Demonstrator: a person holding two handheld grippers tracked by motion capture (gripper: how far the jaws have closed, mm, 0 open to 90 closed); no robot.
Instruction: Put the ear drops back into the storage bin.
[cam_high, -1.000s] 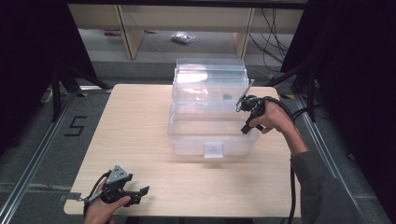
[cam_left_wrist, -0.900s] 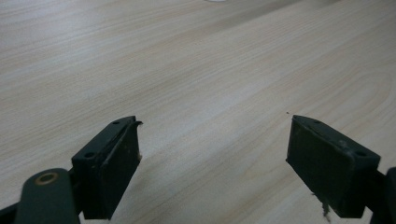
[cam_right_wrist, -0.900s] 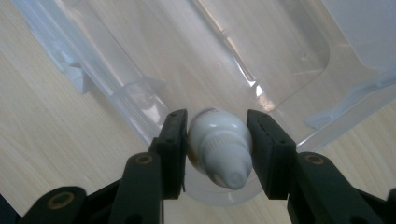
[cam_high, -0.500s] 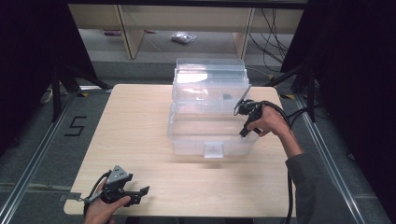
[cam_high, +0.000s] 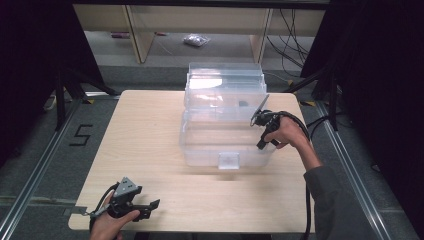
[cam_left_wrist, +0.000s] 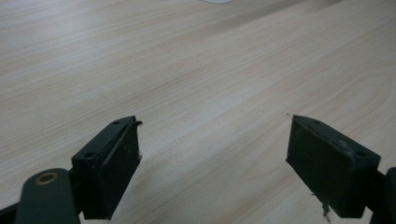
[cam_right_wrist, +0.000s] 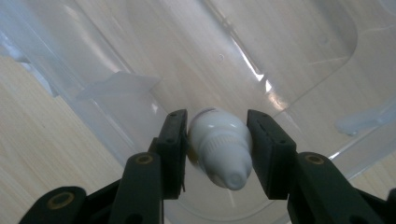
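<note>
The right gripper (cam_high: 263, 134) has come down and toward the person over the last second, from up beside the open lid (cam_high: 224, 82) to a spot low over the front right part of the clear plastic box (cam_high: 200, 150) — a sign, I would judge, that the small white bottle (cam_right_wrist: 219, 144) it carries is about to be put into the box, not taken out of it. The right gripper view makes the grip plain: the jaws are pinched on the bottle's sides, its ribbed cap pointing back at the camera, with the box's clear floor and rim just beyond. From the high view the bottle is too small to make out, hidden behind the hand (cam_high: 290, 132). The left gripper (cam_high: 145, 207) has not stirred — it rests near the table's (cam_high: 150, 130) front left corner, well apart from the box, and its own view shows the jaws spread wide over bare wood with nothing between them.
</note>
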